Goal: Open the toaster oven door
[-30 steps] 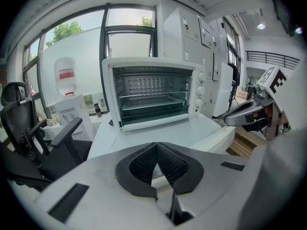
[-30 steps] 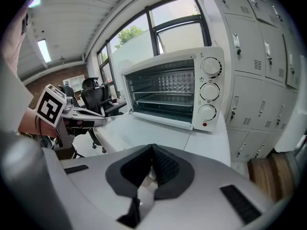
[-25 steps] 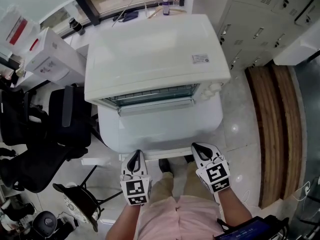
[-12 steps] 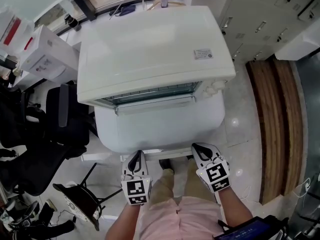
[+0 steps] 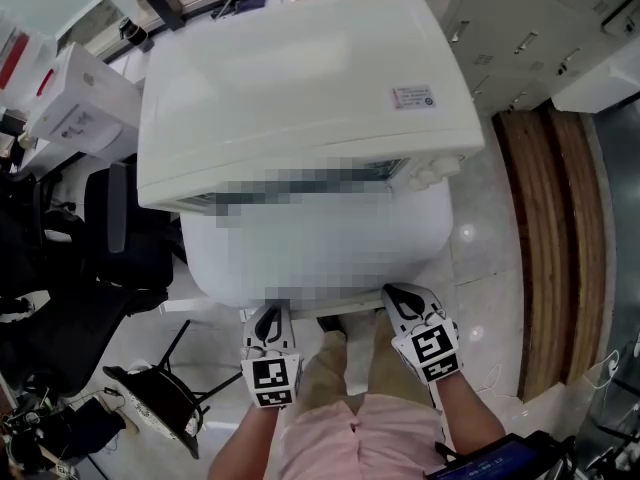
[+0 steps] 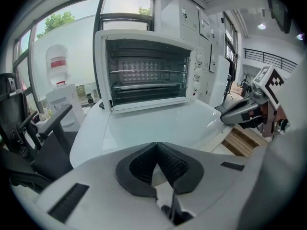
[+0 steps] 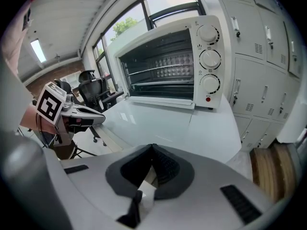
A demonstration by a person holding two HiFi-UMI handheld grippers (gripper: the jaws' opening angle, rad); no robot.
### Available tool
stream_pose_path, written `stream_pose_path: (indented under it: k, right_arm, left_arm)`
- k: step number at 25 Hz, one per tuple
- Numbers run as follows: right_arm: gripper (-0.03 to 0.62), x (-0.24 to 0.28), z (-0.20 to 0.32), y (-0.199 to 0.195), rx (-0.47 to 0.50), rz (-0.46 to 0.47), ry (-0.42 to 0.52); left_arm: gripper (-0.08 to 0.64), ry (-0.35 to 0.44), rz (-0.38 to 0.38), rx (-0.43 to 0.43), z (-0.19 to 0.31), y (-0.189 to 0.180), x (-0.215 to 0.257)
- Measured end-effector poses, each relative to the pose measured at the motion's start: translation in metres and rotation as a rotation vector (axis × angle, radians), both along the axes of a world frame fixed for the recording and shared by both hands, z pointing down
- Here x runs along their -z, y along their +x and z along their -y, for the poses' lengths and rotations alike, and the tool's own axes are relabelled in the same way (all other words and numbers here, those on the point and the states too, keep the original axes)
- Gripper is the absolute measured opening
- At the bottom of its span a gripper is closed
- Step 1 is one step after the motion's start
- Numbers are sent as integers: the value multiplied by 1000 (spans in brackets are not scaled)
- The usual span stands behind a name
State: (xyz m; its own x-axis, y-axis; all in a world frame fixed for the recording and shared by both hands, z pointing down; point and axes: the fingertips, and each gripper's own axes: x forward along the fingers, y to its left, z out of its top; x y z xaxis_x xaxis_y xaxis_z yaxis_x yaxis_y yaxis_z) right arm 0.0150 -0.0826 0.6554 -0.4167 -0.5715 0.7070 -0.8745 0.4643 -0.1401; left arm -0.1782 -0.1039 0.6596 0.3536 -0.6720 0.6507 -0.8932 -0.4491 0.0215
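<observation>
The left tool is sitting with its jaws pressed together on nothing, and the right tool is doing the same. Both are hovering at the near edge of the white desk, well apart from the toaster oven, which is standing toward the desk's far side. Its door is looking already dropped forward, with the racks showing plainly in the mouth, though clear glass could be misleading me. On that reading the opening is done and nothing is remaining; neither tool is touching the oven.
</observation>
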Motion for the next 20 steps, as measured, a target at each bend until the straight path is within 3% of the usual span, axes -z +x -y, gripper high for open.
stream_pose_path:
  k: [12, 20]
  right_arm:
    - [2, -24, 1, 0, -10, -2, -25]
    - [2, -24, 0, 1, -18, -1, -23]
  left_arm:
    - [13, -44, 8, -36, 1, 1, -23]
    - [14, -10, -7, -41, 4, 1, -16]
